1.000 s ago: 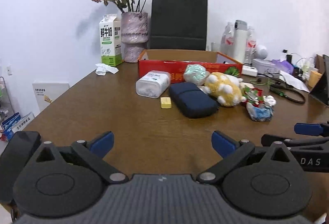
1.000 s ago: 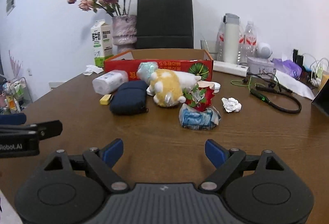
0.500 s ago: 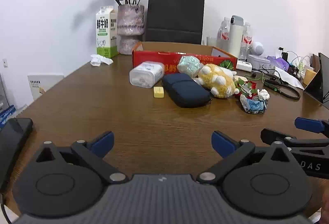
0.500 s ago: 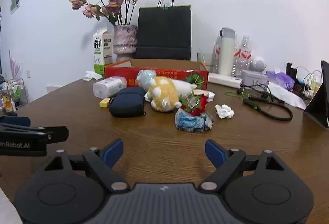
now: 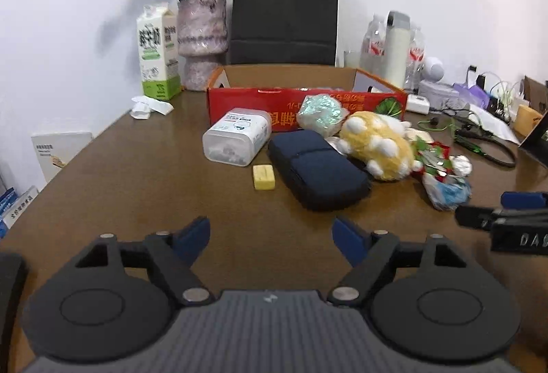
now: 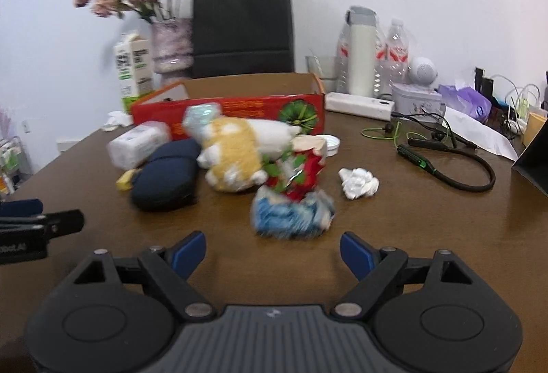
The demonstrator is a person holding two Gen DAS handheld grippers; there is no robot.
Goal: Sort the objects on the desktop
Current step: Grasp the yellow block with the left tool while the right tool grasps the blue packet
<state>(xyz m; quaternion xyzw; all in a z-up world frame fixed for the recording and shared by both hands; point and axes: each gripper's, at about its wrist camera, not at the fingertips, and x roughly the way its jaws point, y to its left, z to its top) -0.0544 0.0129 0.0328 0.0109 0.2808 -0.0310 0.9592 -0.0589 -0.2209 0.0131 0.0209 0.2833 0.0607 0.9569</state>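
Both grippers hover low over brown table [image 5: 137,188], side by side, nothing held. Left gripper [image 5: 270,236]: jaws wide, blue pads apart, bare wood between. Right gripper [image 6: 273,252]: jaws wide too, also empty. Each shows at the edge of the other's view.

Clutter sits mid-table, ahead of both, in front of red box [image 5: 239,106]. Box open-topped, can't tell what's inside.

L to R in left view:
- clear tub [image 5: 236,140], on its side, touching box front
- yellow block [image 5: 263,177], just in front of tub, beside pouch
- navy pouch [image 5: 318,169], flat, nearest left gripper
- foil ball [image 5: 320,114], against box, behind pouch
- plush [image 5: 376,145], yellow/white, lying down, touching pouch's far edge
- red/green wrapper [image 6: 298,171], against plush
- blue wrapper [image 6: 291,217], crumpled, nearest right gripper, straight ahead of it; blurred
- paper wad [image 6: 358,183], right of wrappers, apart from them

Back edge: milk carton [image 5: 157,56], vase [image 5: 202,40] w/ dried flowers, black bag [image 5: 284,13] behind box. Tissue [image 5: 149,106] near carton. Right side: bottles [image 6: 363,54], headset [image 6: 452,167] and cables, well apart from pile.
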